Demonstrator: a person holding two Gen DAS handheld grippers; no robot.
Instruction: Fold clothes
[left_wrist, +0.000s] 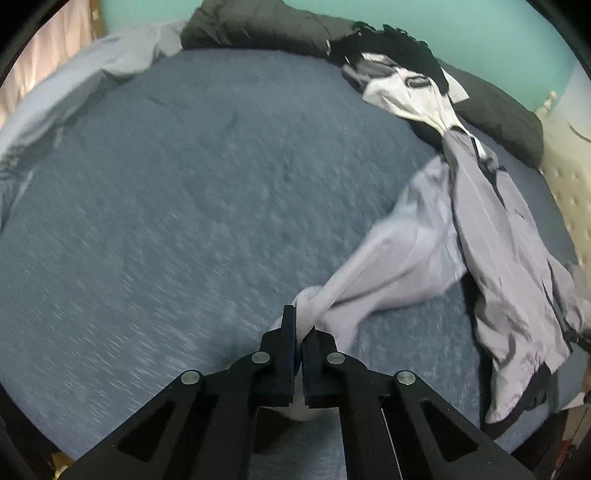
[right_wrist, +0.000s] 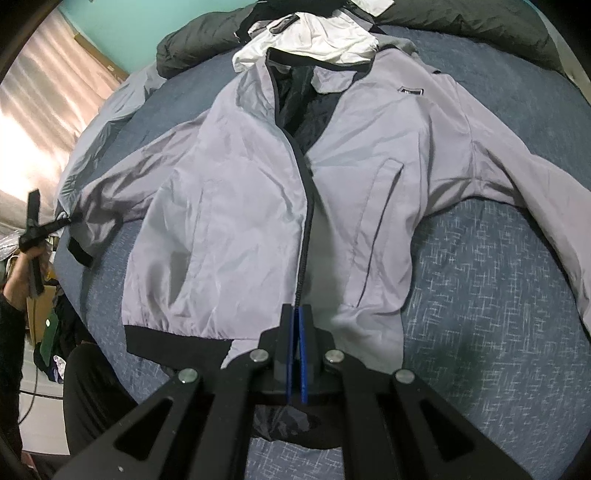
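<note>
1. Left wrist view: the left gripper (left_wrist: 301, 325) is clamped on a bunched sleeve (left_wrist: 373, 273) of the grey jacket (left_wrist: 506, 251), with cloth squeezed between its fingers.
2. The sleeve runs from the gripper up and to the right to the jacket's body, which lies along the right side of the blue bed (left_wrist: 184, 206).
3. A white garment (left_wrist: 406, 96) lies just past the jacket's top, and dark bedding (left_wrist: 258, 26) is heaped along the far edge. This view is motion-blurred.
4. Right wrist view: the right gripper (right_wrist: 296, 314) has its blue pads (right_wrist: 303, 354) pressed together at the jacket's (right_wrist: 229, 206) bottom hem, by the lower end of the zip (right_wrist: 306, 236). I cannot tell whether any cloth is caught between them.
5. The jacket lies front up on the bed (right_wrist: 480, 295), partly unzipped at the collar, both sleeves spread out.
6. At the far left, the left gripper (right_wrist: 35, 229) holds the end of one sleeve (right_wrist: 99, 218), near its black cuff (right_wrist: 79, 253).
7. A curtain (right_wrist: 48, 96) hangs at the left.
</note>
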